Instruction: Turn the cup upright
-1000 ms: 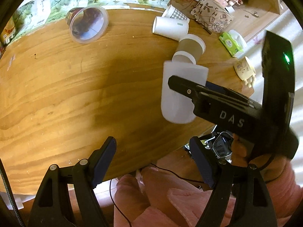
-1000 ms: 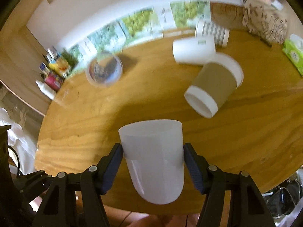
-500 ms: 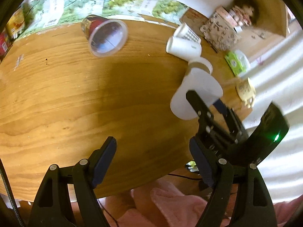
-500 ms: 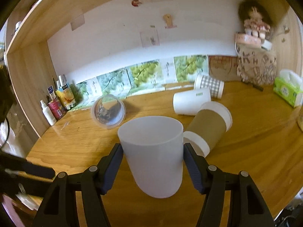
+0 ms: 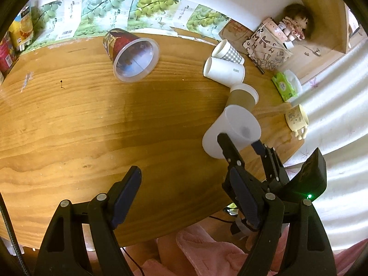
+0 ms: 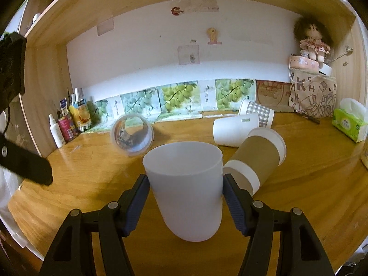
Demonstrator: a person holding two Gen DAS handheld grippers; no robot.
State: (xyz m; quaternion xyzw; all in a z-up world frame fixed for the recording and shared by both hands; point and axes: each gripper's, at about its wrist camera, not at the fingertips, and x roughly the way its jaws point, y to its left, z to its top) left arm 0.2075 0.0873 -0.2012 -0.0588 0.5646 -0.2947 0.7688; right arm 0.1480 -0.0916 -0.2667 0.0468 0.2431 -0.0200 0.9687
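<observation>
A wooden counter (image 6: 310, 184) fills a wood-walled alcove, grape-print cartons (image 6: 177, 96) lined along its white back wall. On it lie a brown-sleeved cup (image 6: 257, 156), a white paper cup (image 6: 232, 131), a checked cup (image 6: 260, 112) and a clear plastic cup (image 6: 132, 135), all tipped over. The right gripper (image 6: 185, 197) jaws grip the white cup (image 6: 186, 191), mouth up, near the counter's front edge. The left gripper (image 5: 184, 197) jaws stand apart, holding nothing.

White cup (image 6: 186, 191), mouth up, above table

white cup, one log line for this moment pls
right gripper shut on white cup | cup mouth-up, above table | left gripper open, idle
</observation>
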